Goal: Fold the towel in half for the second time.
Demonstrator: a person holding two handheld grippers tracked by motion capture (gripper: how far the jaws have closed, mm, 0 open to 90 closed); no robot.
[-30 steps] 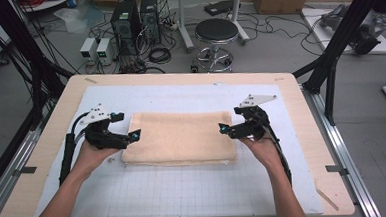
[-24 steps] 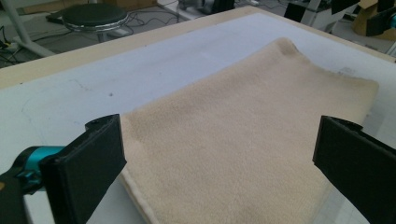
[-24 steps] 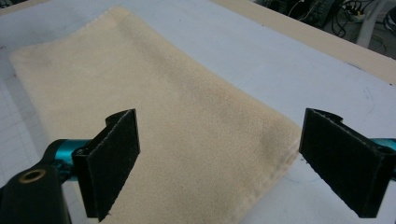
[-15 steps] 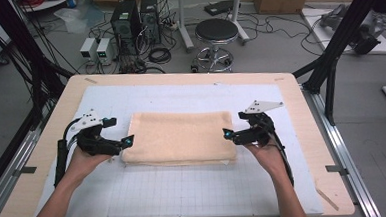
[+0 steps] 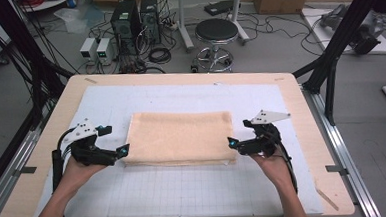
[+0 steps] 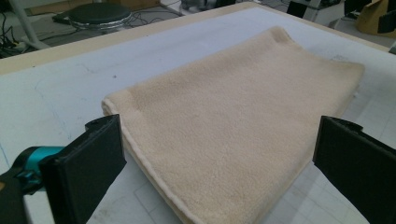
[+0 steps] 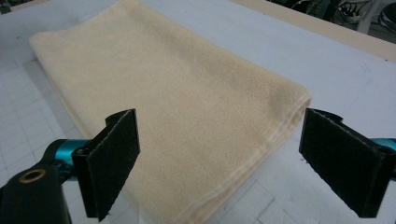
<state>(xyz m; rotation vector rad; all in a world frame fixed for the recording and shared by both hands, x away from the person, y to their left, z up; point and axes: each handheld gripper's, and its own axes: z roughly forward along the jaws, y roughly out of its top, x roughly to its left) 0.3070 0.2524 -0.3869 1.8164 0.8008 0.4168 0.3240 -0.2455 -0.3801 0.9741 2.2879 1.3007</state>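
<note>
High view: my folded beige towel point(image 5: 180, 137) lies flat; left gripper point(image 5: 124, 151) at 9 o'clock, right gripper point(image 5: 230, 142) at 3, both released.

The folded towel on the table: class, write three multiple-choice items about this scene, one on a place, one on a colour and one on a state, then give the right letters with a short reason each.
1. Where does the folded towel lie?
A. On the white gridded mat
B. On the stool
C. On the floor

2. What colour is the towel?
A. Dark blue
B. Pale peach-beige
C. Green

3. How do the jaws of the left gripper and right gripper stand?
A. Both clamped on the towel
B. One holds a cup
C. Both open, one at each short end of the towel

Answers: 1 A, the high view shows it flat on the mat between the hands. 2 B, it looks peach-beige in all three views. 3 C, each gripper view shows its jaws wide apart with the towel unpinched.
</note>
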